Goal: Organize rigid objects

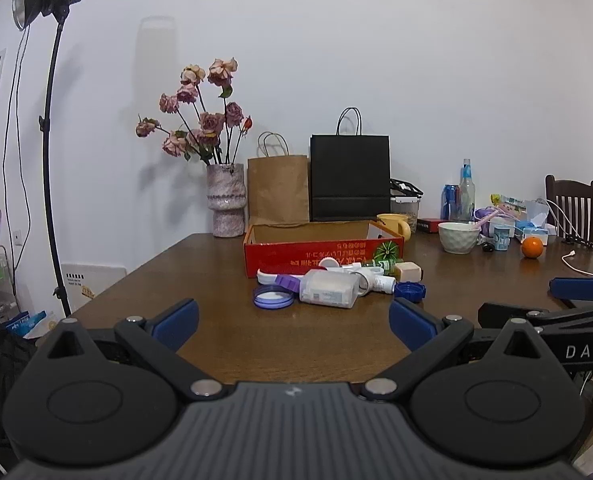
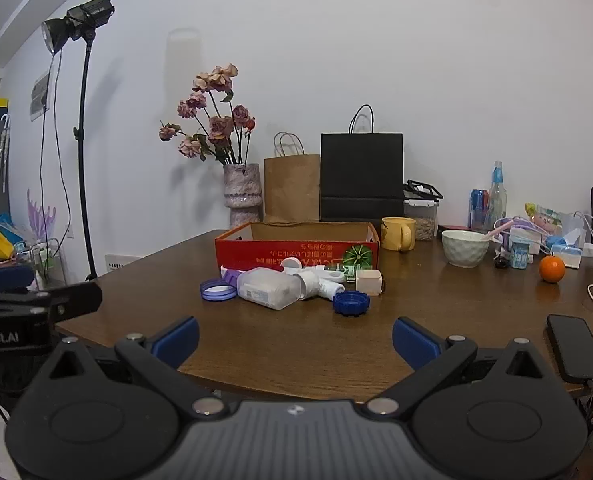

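We see the heap of small rigid things just above the middle of both frames, straight ahead of both tongs and well apart from them, with bare table [image 1: 136, 280] between. The translucent plastic case [image 1: 328, 294] lies on its side, its long axis running left to right across the frame. The lilac lid [image 1: 273, 297] sits just to its left, and the blue cap [image 1: 409, 291] just to its right. The open red box [image 1: 320, 254] stands directly behind the heap, touching or nearly touching its back edge.

Our left gripper [image 1: 294, 322] is spread wide and holds nothing; so is our right gripper [image 2: 295, 338]. Both are held low and level at the near table edge, pointing at the heap.

In the right wrist view the blue cap [image 2: 351, 303] sits close to the frame's centre line, so we judge the right gripper better placed for it. The lilac lid falls more to the left gripper's side.
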